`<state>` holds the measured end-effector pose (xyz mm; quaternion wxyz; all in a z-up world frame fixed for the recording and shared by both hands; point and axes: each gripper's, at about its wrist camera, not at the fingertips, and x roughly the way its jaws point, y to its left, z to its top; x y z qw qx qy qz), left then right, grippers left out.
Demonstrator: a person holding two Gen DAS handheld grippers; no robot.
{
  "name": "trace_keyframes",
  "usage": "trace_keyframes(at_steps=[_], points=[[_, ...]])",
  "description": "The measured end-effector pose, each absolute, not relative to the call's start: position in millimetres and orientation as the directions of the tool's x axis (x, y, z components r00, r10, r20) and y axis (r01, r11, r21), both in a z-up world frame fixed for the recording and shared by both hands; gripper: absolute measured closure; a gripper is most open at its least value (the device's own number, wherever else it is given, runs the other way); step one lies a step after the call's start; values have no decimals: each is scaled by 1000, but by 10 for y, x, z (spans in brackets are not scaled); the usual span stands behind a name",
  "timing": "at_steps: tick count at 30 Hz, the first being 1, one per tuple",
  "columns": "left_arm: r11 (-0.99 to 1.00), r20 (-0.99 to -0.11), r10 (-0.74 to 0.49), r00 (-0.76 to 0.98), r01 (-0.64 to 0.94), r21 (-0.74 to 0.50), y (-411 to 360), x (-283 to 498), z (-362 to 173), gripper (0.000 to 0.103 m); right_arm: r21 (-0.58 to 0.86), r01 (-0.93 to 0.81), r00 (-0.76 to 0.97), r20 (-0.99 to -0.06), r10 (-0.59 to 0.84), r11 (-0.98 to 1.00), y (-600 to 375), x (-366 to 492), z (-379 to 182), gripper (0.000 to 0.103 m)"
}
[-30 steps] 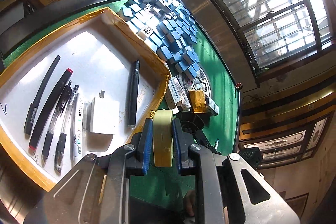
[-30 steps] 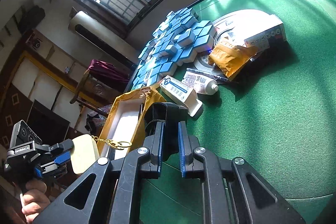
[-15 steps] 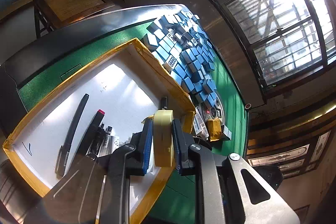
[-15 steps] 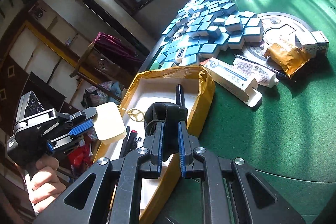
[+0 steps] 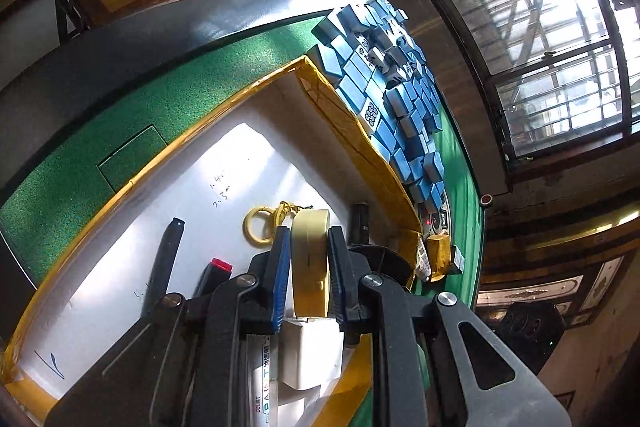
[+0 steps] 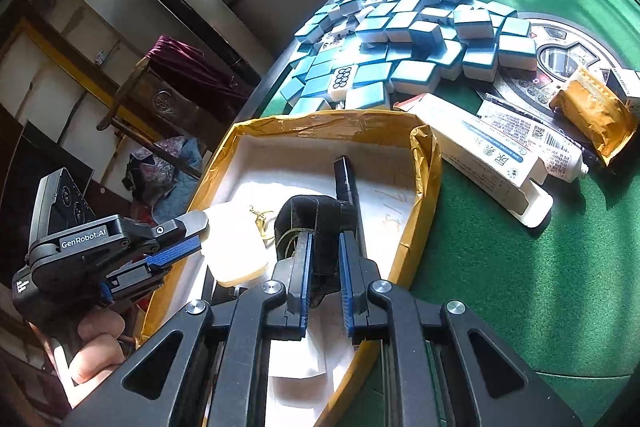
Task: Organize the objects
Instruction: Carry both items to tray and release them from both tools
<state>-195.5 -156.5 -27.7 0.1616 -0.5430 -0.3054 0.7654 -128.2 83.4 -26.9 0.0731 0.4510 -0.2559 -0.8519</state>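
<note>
Both grippers loaded over tray [image 6: 424, 163]

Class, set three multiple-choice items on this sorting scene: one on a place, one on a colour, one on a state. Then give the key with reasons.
1. Where do the mahjong tiles lie?
A. inside the box
B. on the felt beyond the box
C. on the chair

2. What colour is the table felt?
A. red
B. green
C. grey

3. What is the left gripper doing?
A. standing open and empty
B. clamping a pen
C. clamping a cream tag with a gold keyring

Key: 1 B, the tiles are heaped past the yellow-taped box. 2 B, the felt is green around the box. 3 C, the cream tag sits between its blue pads, above the box.
</note>
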Motion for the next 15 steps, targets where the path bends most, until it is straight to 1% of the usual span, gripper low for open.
trace_keyframes(at_steps=[5,9,12,13,14,15], points=[[-779,-752,563,-342,83,-621,-1586,-1977,-374,87,460,-112,-582,-748,-317,-881,748,-1306,-293,91],[-784,-752,562,-345,66,-617,-1586,-1966,-370,87,438,-108,-592,-750,-297,-892,703,-1302,-270,91],[-802,-766,533,-360,75,-593,-1590,-1937,-366,86,417,-109,-595,-755,-276,-902,683,-1294,-266,89],[-807,-772,520,-364,87,-584,-1601,-1927,-380,84,418,-110,-595,-754,-277,-902,688,-1285,-266,84],[-807,-776,514,-366,100,-582,-1617,-1917,-394,77,426,-109,-599,-749,-283,-898,695,-1270,-261,76],[-808,-780,507,-367,115,-578,-1633,-1901,-407,73,434,-107,-605,-742,-287,-895,706,-1248,-248,72]])
